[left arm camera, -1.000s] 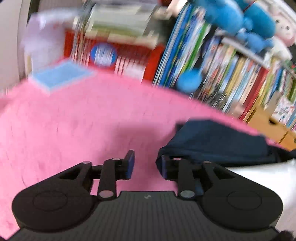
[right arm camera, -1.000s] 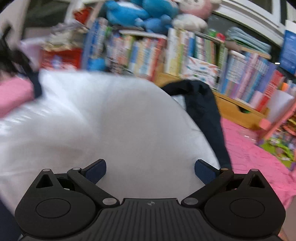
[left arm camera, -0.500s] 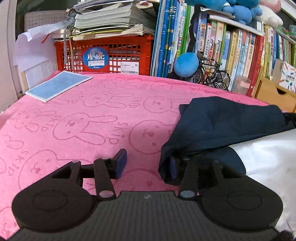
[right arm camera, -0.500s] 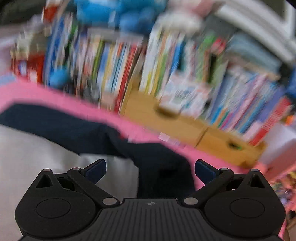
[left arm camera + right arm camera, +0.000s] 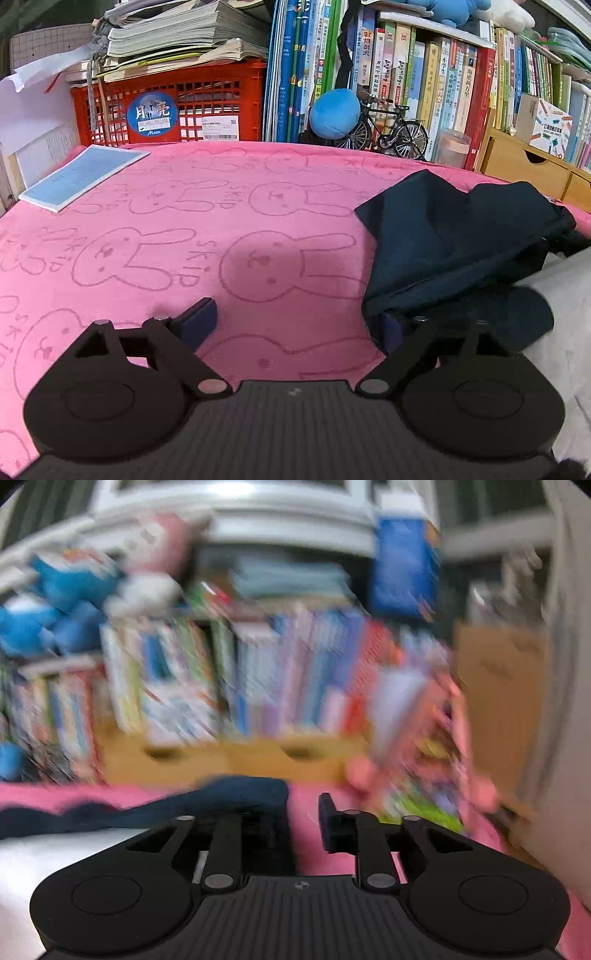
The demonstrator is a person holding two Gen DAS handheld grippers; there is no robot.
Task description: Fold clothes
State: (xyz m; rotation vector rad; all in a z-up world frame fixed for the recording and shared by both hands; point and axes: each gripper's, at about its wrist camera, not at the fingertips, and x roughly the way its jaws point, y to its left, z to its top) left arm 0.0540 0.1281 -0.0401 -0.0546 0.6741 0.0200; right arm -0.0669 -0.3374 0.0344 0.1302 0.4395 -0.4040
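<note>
Early going on this fold: the navy-and-white cloth garment (image 5: 461,243) lies rumpled on the pink bunny-print towel covering the table (image 5: 184,229), its dark sleeve heaped over the white body, no tidy crease anywhere yet, so nearly all the folding looks left to do. The left hand-held gripper (image 5: 299,328) is letting go, jaws spreading wide; its right-side finger is tucked under the navy hem at about 3 o'clock of the gripper, the other finger out over bare pink towel, nothing pinched. From it the bulk of the garment spreads away toward 1 and 2 o'clock. Over in the blurred right wrist view, the right hand-held gripper (image 5: 306,823) is closing in: its left finger is buried in a navy fold (image 5: 236,797) at 11 o'clock, the right finger stands clear over pink, with a gap showing beside it, so no firm pinch that I can see. Behind, a red plastic crate (image 5: 173,107) and rows of upright books (image 5: 406,74) line the table's far edge.
</note>
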